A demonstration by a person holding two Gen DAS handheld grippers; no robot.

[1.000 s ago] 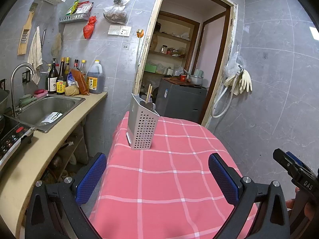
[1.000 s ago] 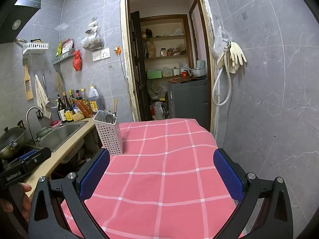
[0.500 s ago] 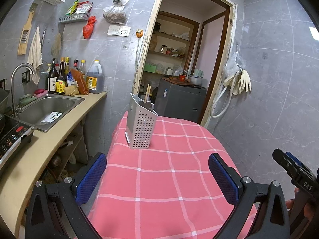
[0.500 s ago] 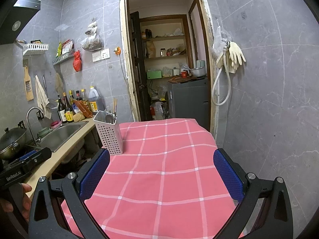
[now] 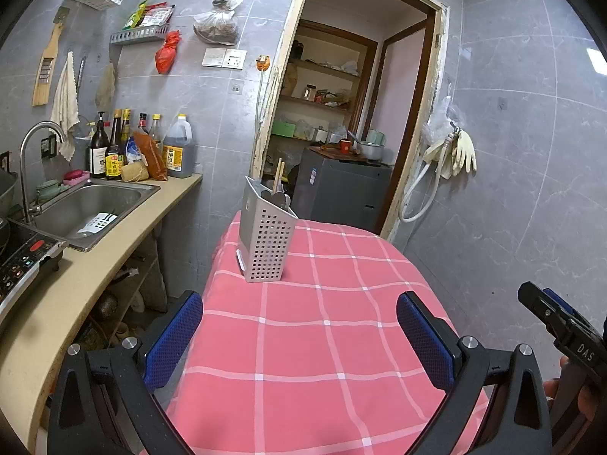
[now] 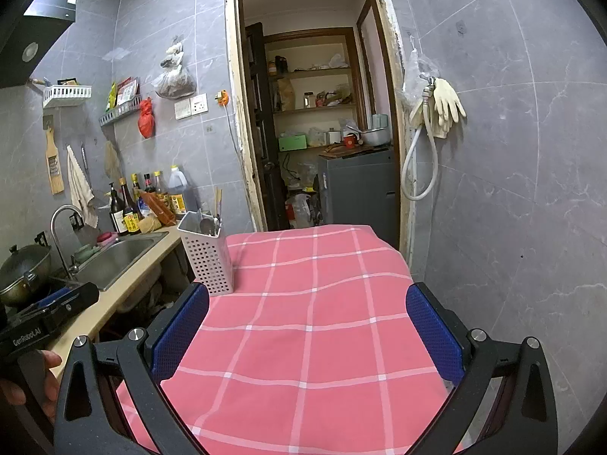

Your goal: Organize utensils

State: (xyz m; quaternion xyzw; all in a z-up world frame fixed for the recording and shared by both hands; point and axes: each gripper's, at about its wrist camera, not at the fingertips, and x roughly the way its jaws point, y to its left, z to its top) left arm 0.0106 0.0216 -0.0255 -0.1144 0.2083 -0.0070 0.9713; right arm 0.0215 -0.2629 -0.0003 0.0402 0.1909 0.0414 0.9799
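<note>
A white perforated utensil holder (image 5: 265, 240) (image 6: 208, 256) stands upright at the far left of the table with the pink checked cloth (image 5: 322, 322) (image 6: 311, 303). Chopsticks (image 5: 279, 180) and spoons (image 6: 208, 225) stick out of its top. No loose utensils show on the cloth. My left gripper (image 5: 299, 335) hangs open over the near part of the table, nothing between its blue pads. My right gripper (image 6: 309, 328) is open too, also empty, above the table's near edge. Each gripper's body shows at the edge of the other's view, held by a hand.
A beige counter (image 5: 87, 265) with a steel sink (image 5: 91, 208), tap and bottles (image 5: 114, 148) runs along the left, a cooktop (image 5: 22, 261) nearer. An open doorway (image 5: 341, 132) with a grey appliance (image 5: 341, 193) lies behind the table. Rubber gloves (image 5: 461, 151) and a hose hang on the right wall.
The left gripper's view has drifted slightly, so the holder sits a little farther up and left. The right view is nearly unchanged. Both grippers stay open.
</note>
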